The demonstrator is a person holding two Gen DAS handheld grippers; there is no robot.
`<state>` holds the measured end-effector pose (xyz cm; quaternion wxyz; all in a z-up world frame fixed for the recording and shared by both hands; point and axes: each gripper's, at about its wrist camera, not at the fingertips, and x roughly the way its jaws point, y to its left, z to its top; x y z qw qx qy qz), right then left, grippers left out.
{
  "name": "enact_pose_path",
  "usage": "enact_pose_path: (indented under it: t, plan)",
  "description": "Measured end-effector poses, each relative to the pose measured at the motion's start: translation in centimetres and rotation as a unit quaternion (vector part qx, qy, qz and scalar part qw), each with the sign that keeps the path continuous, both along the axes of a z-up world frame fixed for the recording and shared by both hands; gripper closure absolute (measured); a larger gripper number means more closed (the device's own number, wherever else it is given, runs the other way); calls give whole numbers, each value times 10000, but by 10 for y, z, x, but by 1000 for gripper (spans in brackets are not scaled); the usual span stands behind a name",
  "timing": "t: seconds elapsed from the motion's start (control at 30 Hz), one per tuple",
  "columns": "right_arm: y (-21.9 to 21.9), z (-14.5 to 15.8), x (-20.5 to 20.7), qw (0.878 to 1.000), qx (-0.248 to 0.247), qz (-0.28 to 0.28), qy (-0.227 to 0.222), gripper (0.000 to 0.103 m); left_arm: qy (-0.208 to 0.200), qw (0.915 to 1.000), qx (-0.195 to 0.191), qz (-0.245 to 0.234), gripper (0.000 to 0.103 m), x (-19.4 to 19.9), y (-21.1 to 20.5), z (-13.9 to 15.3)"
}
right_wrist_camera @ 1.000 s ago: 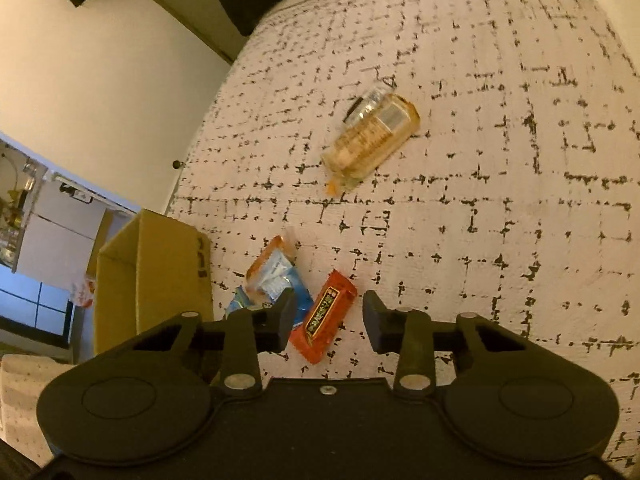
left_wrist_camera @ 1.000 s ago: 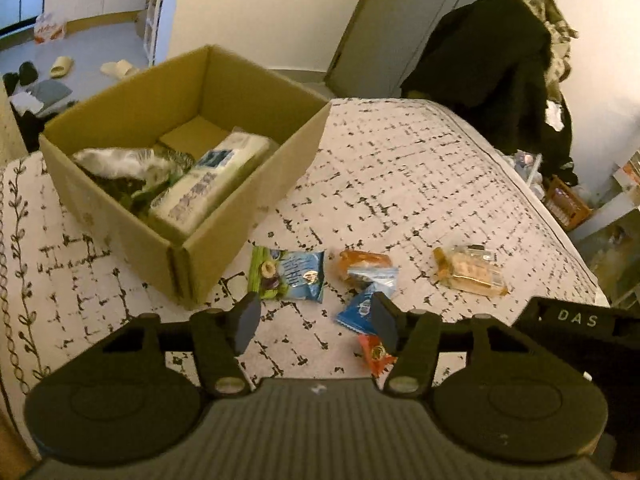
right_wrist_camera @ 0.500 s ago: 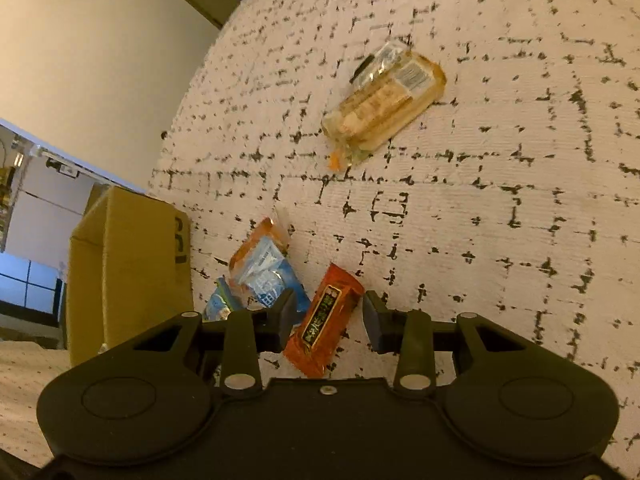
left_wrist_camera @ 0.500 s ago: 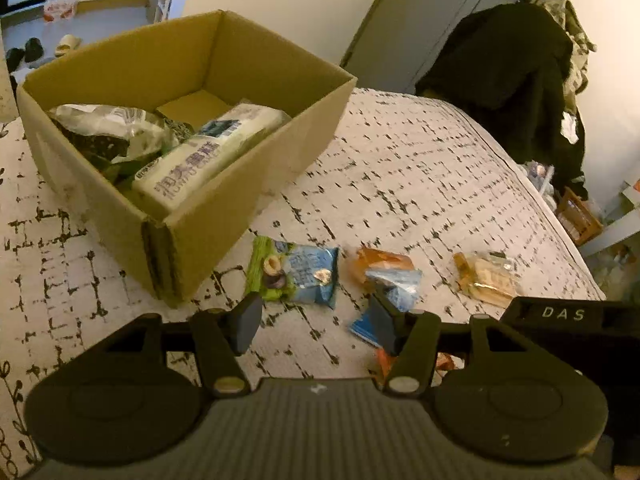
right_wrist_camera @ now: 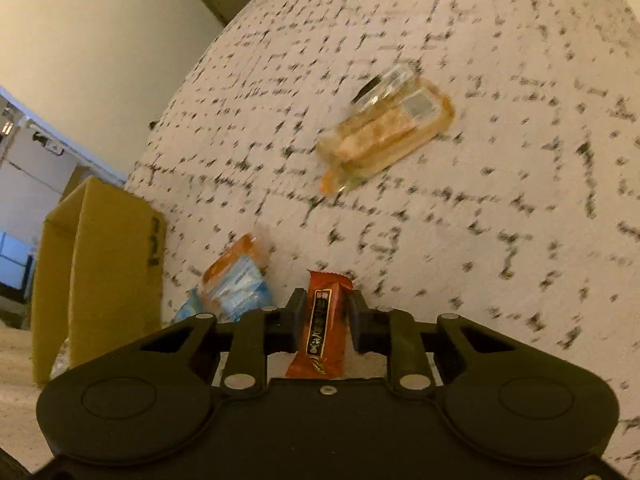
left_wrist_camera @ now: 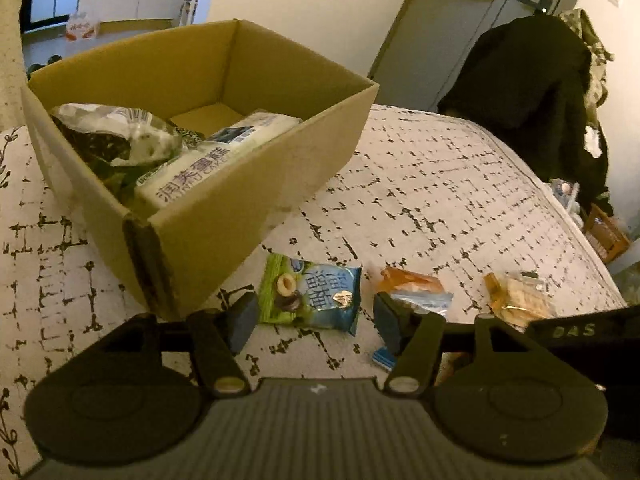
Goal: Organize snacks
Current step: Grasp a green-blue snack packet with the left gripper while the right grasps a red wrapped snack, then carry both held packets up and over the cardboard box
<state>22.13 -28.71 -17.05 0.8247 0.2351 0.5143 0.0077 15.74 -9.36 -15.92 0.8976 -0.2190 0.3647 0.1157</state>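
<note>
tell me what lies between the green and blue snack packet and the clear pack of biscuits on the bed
In the left wrist view, an orange and blue packet lies between the green and blue snack packet and the clear pack of biscuits; bare bedcover separates them.

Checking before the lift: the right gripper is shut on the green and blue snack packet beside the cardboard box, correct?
Not quite. In the right wrist view the right gripper is shut on the red snack bar. The green and blue packet lies free beside the cardboard box, before the left gripper.
</note>
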Motion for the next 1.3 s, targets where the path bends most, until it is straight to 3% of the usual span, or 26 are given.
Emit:
enact_pose_path:
  t: [0.2, 0.3, 0.37, 0.43, 0.53, 0.7, 0.8, 0.93, 1.3]
  plan:
    - [-13, 10, 0, 9977, -596, -287, -159, 81, 16, 9999, 148, 23, 39, 7, -5, -3]
    - [-15, 10, 0, 9978, -573, -303, -109, 78, 13, 9997, 212, 112, 39, 9, -5, -5]
    - [-10, 9, 1, 9980, -595, -180, -75, 68, 29, 9997, 198, 146, 39, 11, -5, -6]
    - [-2, 9, 0, 9979, -640, 6, -101, 52, 38, 9996, 227, 132, 39, 11, -6, -7]
    - [13, 7, -2, 9959, -864, 255, -120, 49, 100, 9994, 318, 98, 43, 12, -8, -9]
    - [19, 6, -3, 9925, -1131, 407, -200, 52, 229, 9992, 277, 184, 60, 12, -1, -7]
    - [16, 4, 0, 9907, -1285, 380, -222, 68, 277, 9993, 166, 201, 66, 10, 4, -4]
    - [13, 4, -2, 9893, -1396, 341, -238, 81, 349, 9993, 69, 100, 71, 2, 7, 0]
    - [12, 26, -21, 9917, -1132, 310, -526, 83, 51, 9998, 6, -192, 77, -29, 8, 33]
